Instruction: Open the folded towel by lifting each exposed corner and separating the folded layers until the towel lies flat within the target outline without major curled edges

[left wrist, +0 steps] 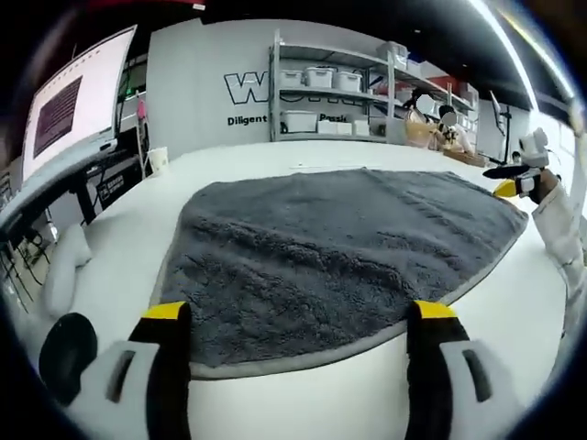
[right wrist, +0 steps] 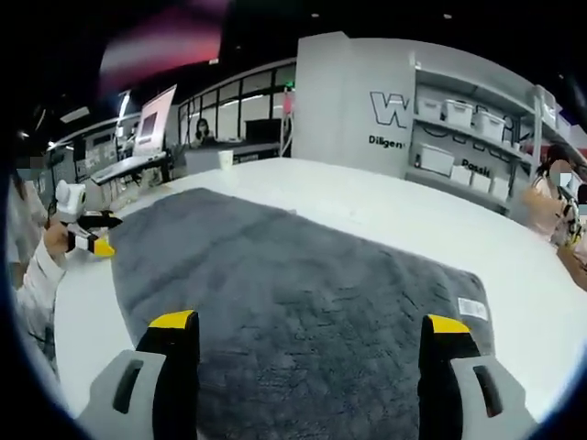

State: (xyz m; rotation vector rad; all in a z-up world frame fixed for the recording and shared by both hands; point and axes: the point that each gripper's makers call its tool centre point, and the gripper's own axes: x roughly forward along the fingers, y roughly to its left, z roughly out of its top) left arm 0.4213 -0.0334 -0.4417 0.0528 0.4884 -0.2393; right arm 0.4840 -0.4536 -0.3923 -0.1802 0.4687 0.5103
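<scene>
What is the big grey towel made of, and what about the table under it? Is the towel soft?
The towel looks like thick, fluffy cloth, maybe microfibre or terry: its surface is fuzzy and matted, with a smoother stitched hem along the edge. It is probably soft. The table looks like a hard, smooth white board, plastic-coated or painted; it gives a faint sheen and shows no grain. The exact material can't be told.

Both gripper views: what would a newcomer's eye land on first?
The big grey towel, spread across the white table, with a small white label near one corner. Next, the open left hand-held gripper at the towel's near hem, and the right hand-held gripper open over it.
</scene>
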